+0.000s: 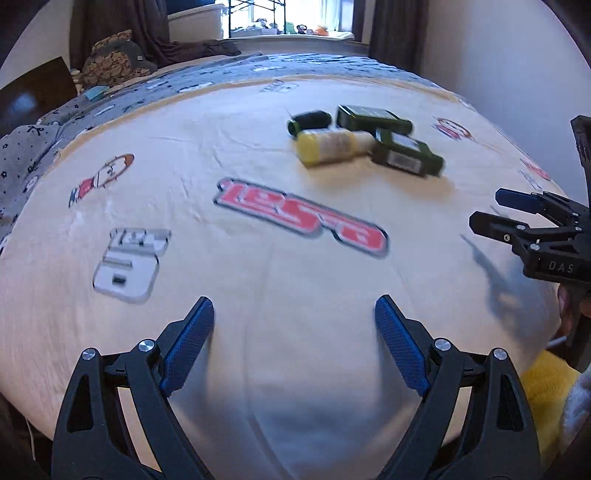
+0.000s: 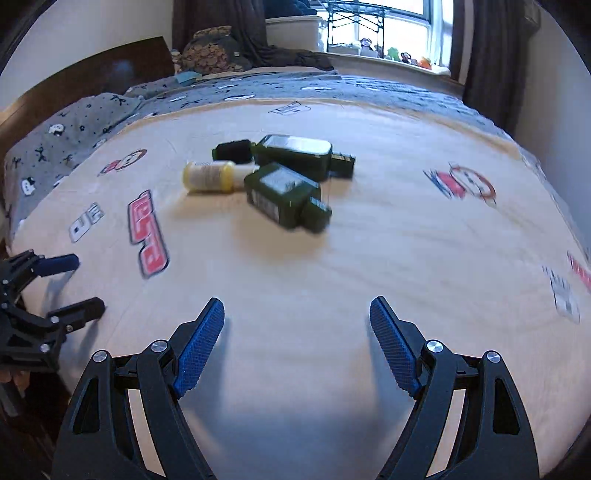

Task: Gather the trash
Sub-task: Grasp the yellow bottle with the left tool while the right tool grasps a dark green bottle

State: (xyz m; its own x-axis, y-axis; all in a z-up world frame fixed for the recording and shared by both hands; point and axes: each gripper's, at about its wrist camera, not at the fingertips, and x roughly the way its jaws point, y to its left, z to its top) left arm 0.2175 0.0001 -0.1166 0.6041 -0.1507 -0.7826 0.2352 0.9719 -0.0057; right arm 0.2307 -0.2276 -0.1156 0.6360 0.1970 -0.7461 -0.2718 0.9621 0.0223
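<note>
Several empty containers lie in a cluster on the cream printed blanket [image 1: 258, 280] [image 2: 369, 258]: a yellow bottle [image 1: 328, 147] [image 2: 210, 176], a small black bottle [image 1: 310, 122] [image 2: 232, 150], and two dark green square bottles, one nearer [image 1: 406, 153] [image 2: 282, 194] and one farther [image 1: 373, 118] [image 2: 299, 151]. My left gripper [image 1: 294, 306] hangs open above bare blanket, well short of the cluster. My right gripper [image 2: 297, 308] is also open with nothing between its fingers. Each gripper shows in the other's view, the right gripper [image 1: 487, 208] at the right edge and the left gripper [image 2: 85, 284] at the left edge.
The blanket covers a bed with a grey patterned duvet [image 2: 74, 129] and pillows toward a dark headboard [image 2: 92, 77]. A window [image 1: 291, 14] with small figures on its sill lies beyond. Something yellow [image 1: 546, 384] sits at the lower right in the left wrist view.
</note>
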